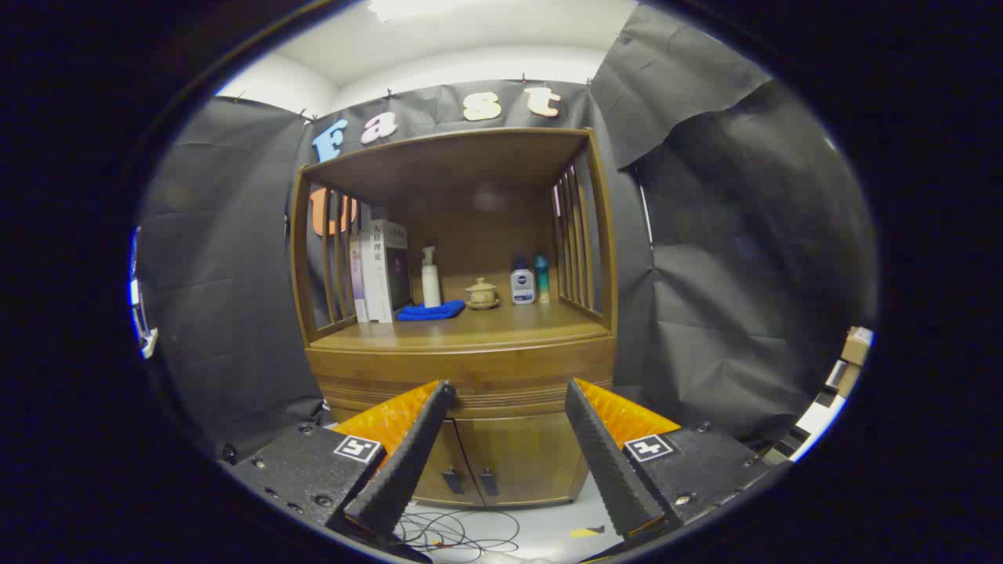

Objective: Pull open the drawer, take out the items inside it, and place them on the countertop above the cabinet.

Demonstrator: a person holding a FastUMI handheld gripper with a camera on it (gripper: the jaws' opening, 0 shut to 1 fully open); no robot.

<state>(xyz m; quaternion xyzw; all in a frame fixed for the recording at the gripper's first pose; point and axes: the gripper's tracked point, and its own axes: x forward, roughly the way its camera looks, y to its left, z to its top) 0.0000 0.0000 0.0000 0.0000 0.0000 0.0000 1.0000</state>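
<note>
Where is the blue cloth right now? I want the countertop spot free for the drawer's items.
In the gripper view, the blue cloth lies on the countertop, between the books and small lidded pot, before the white pump bottle, beyond the open gripper.

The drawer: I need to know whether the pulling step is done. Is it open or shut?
Shut. The drawer front sits flush with the cabinet under the countertop; the open gripper hangs short of it.

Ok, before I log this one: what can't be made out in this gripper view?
- Drawer: shut, so its contents are hidden behind its front.
- Cabinet doors: partly covered by the open gripper fingers, which hold nothing.
- Books: partly behind the side slats.
- Small bottles on the countertop: too small to identify.
</note>
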